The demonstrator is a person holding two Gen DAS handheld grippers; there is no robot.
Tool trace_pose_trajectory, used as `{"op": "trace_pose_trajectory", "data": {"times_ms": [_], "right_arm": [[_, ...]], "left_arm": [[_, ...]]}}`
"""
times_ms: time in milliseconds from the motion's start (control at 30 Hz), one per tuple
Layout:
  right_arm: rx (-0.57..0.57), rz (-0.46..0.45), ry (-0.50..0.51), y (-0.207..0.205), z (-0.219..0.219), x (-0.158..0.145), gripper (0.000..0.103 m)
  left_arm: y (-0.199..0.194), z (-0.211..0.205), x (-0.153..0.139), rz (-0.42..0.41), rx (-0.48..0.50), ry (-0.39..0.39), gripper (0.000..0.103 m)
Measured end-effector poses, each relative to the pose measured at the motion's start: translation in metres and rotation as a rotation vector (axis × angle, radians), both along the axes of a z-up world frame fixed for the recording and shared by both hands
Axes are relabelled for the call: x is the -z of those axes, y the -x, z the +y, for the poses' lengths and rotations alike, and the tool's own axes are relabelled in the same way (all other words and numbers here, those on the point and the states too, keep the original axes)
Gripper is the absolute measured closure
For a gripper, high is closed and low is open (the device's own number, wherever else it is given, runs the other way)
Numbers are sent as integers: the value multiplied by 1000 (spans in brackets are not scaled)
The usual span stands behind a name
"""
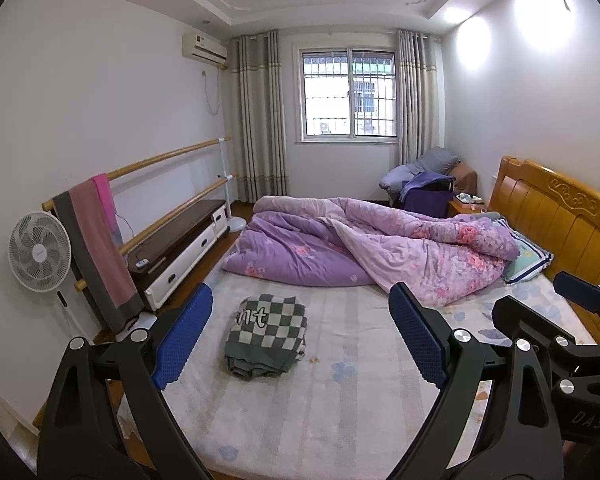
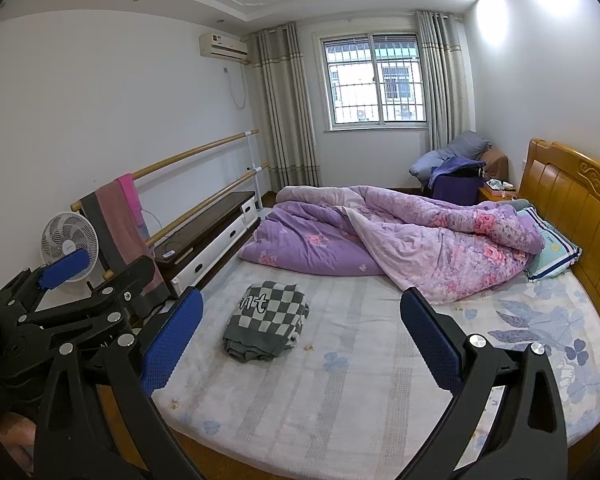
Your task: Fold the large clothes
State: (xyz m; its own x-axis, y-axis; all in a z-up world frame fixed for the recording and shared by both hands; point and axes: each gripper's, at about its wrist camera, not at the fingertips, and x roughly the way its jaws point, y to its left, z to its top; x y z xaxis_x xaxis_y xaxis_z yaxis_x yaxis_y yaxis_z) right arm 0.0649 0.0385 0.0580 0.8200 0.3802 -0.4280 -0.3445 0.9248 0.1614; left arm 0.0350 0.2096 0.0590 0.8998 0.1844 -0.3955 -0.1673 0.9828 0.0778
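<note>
Left wrist view shows the garment lying folded on the bed, both grippers' jaws wide and empty, so folding looks finished.

Both cameras sit at the near edge of the bed, raised above the mattress and facing the far window. Each looks out between its own open tongs: the left tongs frame the left view, the right tongs the right view. The two stand side by side, the right view set a little further right, so more of the headboard side shows. Both views share the bed, the folded cloth, the quilt and the window wall. Each view catches the other tongs at its edge.
</note>
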Motion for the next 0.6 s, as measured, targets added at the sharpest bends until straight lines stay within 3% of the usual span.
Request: {"op": "trace_pose_trajectory", "data": {"times_ms": [600], "right_arm": [[3, 23, -8, -8, -6, 3, 8]], "left_arm": [[-11, -5, 3, 25, -6, 6, 12]]}}
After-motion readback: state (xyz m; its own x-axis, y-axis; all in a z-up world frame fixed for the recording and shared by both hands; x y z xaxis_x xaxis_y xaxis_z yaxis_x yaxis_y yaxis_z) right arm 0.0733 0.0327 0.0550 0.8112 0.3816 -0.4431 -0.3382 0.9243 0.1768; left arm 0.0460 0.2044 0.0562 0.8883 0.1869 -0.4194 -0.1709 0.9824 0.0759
